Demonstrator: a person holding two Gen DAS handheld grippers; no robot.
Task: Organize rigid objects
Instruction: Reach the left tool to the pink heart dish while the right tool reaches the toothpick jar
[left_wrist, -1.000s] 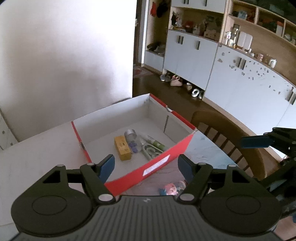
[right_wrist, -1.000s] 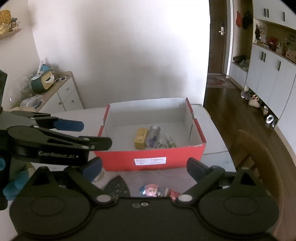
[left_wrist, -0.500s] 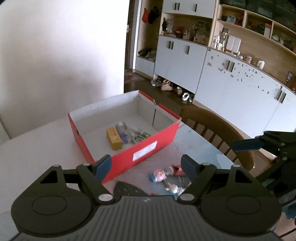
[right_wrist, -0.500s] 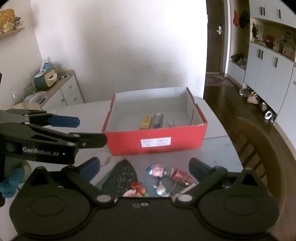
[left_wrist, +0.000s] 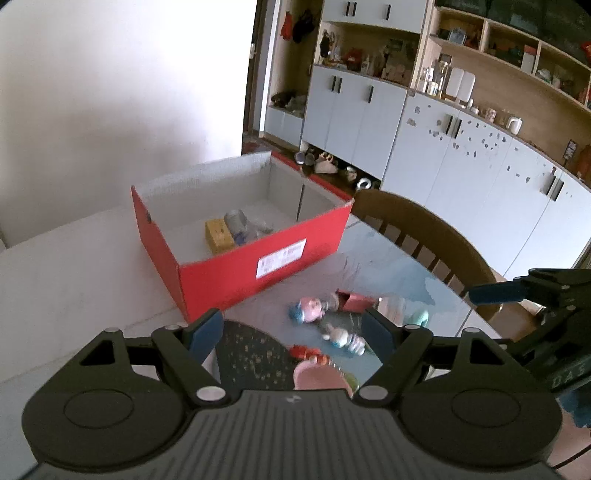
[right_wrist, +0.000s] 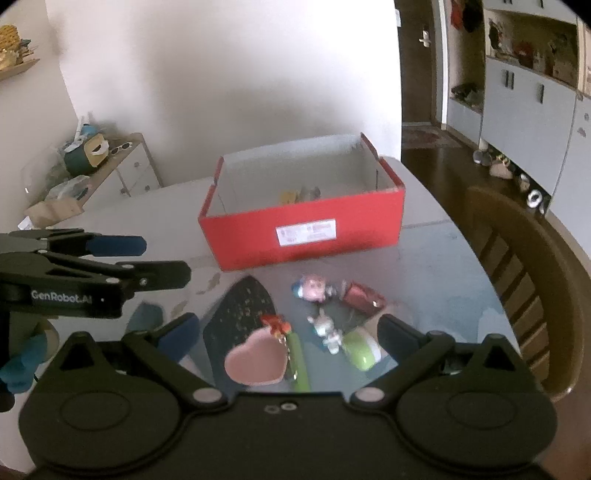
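Note:
A red open box stands on the table and holds a yellow block and a grey cylinder. In front of it lie a black fan-shaped piece, a pink heart-shaped dish, a pink and blue doll, a red toy, a small white figure, a green stick and a green and white object. My left gripper is open and empty above them. My right gripper is open and empty too.
A wooden chair stands at the table's right edge. A low cabinet with clutter is at the far left. White cupboards line the far wall. The left gripper shows at the left of the right wrist view.
Both grippers have pulled back and away from the box. The toys on the table in front of the box have come into view. Both stay open.

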